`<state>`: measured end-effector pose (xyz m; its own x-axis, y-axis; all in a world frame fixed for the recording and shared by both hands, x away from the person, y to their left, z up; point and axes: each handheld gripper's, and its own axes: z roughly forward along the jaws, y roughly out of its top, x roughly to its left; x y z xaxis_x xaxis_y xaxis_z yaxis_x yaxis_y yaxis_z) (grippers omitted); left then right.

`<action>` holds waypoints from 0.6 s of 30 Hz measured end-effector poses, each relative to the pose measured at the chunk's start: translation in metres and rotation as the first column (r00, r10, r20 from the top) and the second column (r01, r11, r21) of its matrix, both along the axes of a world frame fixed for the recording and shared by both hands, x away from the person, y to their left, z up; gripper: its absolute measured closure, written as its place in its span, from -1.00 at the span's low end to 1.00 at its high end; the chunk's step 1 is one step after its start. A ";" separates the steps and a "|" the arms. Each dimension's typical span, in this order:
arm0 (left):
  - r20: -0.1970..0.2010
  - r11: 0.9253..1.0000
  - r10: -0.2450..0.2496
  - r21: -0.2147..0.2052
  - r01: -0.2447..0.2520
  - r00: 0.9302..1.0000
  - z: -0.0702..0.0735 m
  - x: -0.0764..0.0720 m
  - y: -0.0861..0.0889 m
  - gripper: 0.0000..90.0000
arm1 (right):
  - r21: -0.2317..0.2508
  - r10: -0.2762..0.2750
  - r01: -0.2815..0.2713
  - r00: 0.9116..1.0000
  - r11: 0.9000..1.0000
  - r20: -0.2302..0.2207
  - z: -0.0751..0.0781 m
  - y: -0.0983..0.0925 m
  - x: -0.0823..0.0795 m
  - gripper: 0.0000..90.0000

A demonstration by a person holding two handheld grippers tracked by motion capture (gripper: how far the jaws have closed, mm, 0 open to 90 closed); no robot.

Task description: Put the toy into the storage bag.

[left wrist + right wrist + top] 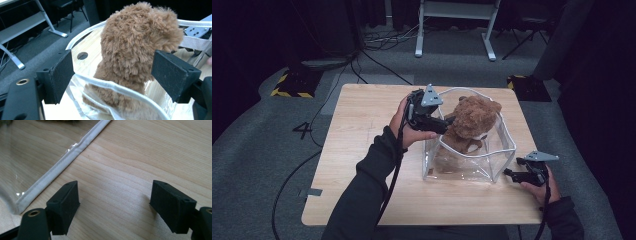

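My wooden table (362,150) carries everything, and on it, toward the right, stands a clear plastic bag (462,167) with a white-trimmed rim, its mouth held wide and facing up. Inside it sits a brown plush bear (472,122), upright, its head rising above the rim and its body below it against the far-right side. My left tongs (451,120) reach over the bag's left rim, level with the bear's head; in the left gripper view the jaws stand apart on either side of the bear (135,47), the pads not pressing its fur. My right tongs (509,173) rest low at the bag's near right corner, just beside the white seam (62,162), jaws wide open over bare wood, holding nothing.
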<state>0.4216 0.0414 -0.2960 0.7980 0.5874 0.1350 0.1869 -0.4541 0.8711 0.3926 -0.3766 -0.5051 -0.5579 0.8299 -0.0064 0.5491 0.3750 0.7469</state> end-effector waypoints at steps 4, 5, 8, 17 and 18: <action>0.011 1.000 0.014 -0.007 -0.014 1.000 0.001 -0.003 0.009 -0.60 | 0.000 0.000 0.000 1.000 1.000 0.000 0.000 0.000 0.000 -0.50; 0.011 1.000 0.019 -0.004 -0.019 1.000 0.001 -0.004 0.011 -0.59 | 0.000 -0.001 0.001 1.000 1.000 0.000 0.000 0.000 0.000 -0.50; 0.016 0.999 0.036 -0.018 -0.035 0.999 0.001 -0.007 0.018 -0.60 | -0.001 -0.001 0.001 1.000 1.000 0.001 0.000 0.000 0.000 -0.50; 0.044 0.997 0.074 -0.018 -0.073 0.996 0.003 -0.016 0.037 -0.59 | -0.001 -0.001 0.001 1.000 1.000 0.000 0.000 0.000 0.000 -0.50; 0.046 0.997 0.078 -0.017 -0.077 0.996 0.002 -0.016 0.039 -0.59 | -0.001 -0.001 0.001 1.000 1.000 0.001 0.000 0.000 0.000 -0.50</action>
<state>0.4052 0.0800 -0.2940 0.7431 0.6493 0.1617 0.1796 -0.4263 0.8866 0.3926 -0.3766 -0.5051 -0.5572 0.8303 -0.0082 0.5486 0.3755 0.7470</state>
